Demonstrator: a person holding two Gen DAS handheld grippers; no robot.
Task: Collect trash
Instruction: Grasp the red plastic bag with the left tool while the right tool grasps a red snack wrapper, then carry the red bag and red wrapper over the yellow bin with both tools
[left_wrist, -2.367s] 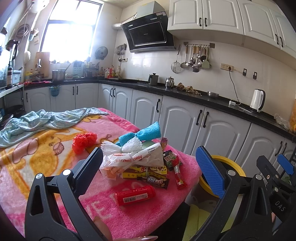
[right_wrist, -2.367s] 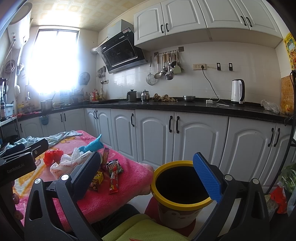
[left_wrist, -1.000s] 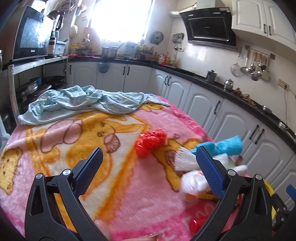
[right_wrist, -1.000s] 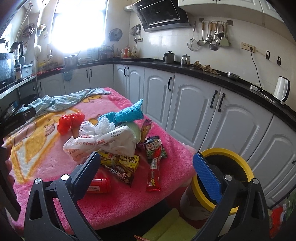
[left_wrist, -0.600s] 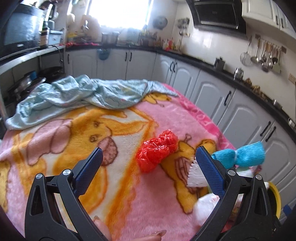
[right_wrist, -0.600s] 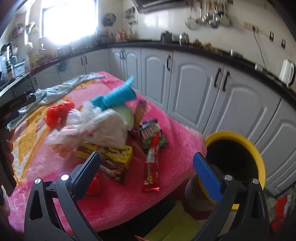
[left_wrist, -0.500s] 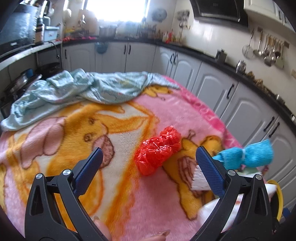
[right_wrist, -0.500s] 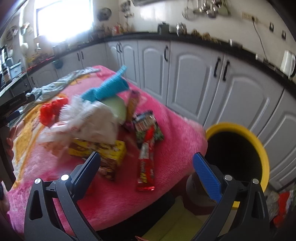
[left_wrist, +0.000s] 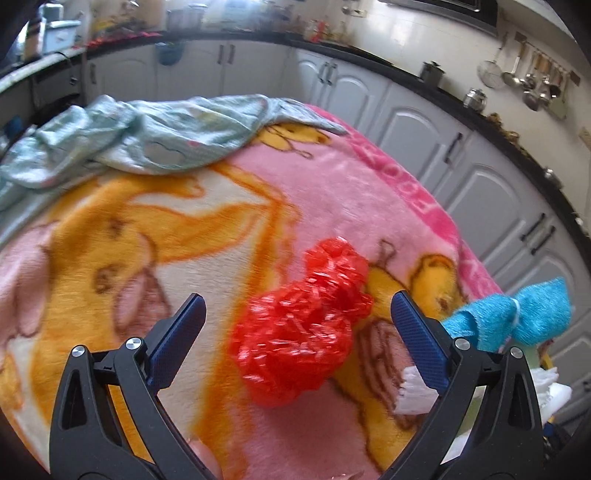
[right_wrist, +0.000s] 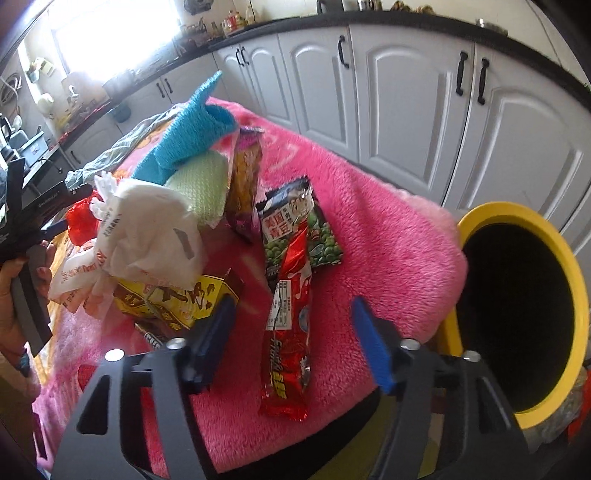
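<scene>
A crumpled red plastic bag (left_wrist: 303, 325) lies on the cartoon-print blanket (left_wrist: 147, 258). My left gripper (left_wrist: 296, 300) hovers just over it, open, a pad on each side and neither touching. In the right wrist view a long red snack wrapper (right_wrist: 288, 325) lies on the pink blanket (right_wrist: 369, 240), partly over a green pea packet (right_wrist: 321, 240). My right gripper (right_wrist: 291, 302) straddles the wrapper; its jaws are closing and the pads stand clear of it. A yellow-rimmed bin (right_wrist: 576, 295) stands open at the right.
A white plastic bag (right_wrist: 147, 236), a yellow box (right_wrist: 177, 299), a blue cloth (right_wrist: 192, 129) and a brown packet (right_wrist: 243, 177) are piled left of the wrapper. A pale blue-green cloth (left_wrist: 147, 133) lies at the table's far side. White cabinets (right_wrist: 406, 92) line the wall.
Both grippers have sunk toward the table and tipped downward. The left now frames the red bag closely. The right jaws have narrowed around the red wrapper.
</scene>
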